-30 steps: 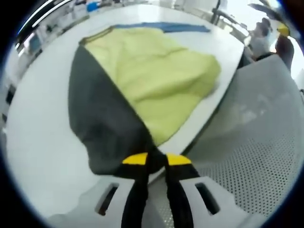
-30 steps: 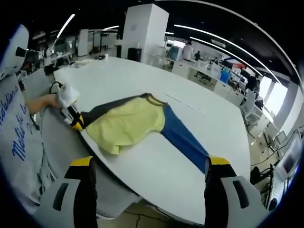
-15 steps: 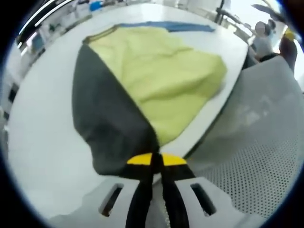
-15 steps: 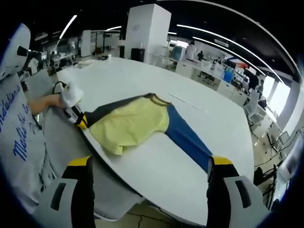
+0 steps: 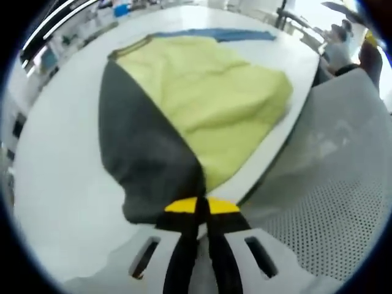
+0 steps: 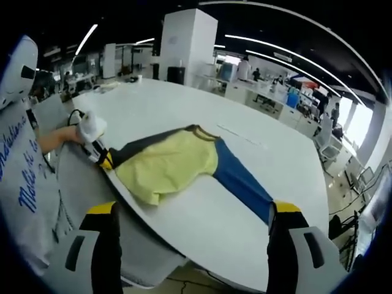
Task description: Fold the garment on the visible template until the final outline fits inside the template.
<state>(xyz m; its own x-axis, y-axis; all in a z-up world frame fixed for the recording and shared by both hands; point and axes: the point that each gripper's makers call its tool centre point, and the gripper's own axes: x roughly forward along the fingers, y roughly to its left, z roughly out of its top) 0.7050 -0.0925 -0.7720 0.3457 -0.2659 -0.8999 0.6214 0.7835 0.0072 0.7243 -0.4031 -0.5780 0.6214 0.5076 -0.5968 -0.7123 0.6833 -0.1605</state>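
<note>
Soft, floppy yellow, grey and blue cloth garment [image 5: 202,104] at the white desk [image 6: 202,208] edge: left gripper [image 5: 202,207] jaws pinched on its grey sleeve, right gripper [image 6: 193,211] jaws wide open, holding nothing.

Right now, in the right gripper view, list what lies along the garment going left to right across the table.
Left gripper shut on the dark sleeve → yellow body → blue sleeve, all lying on the white table.
</note>
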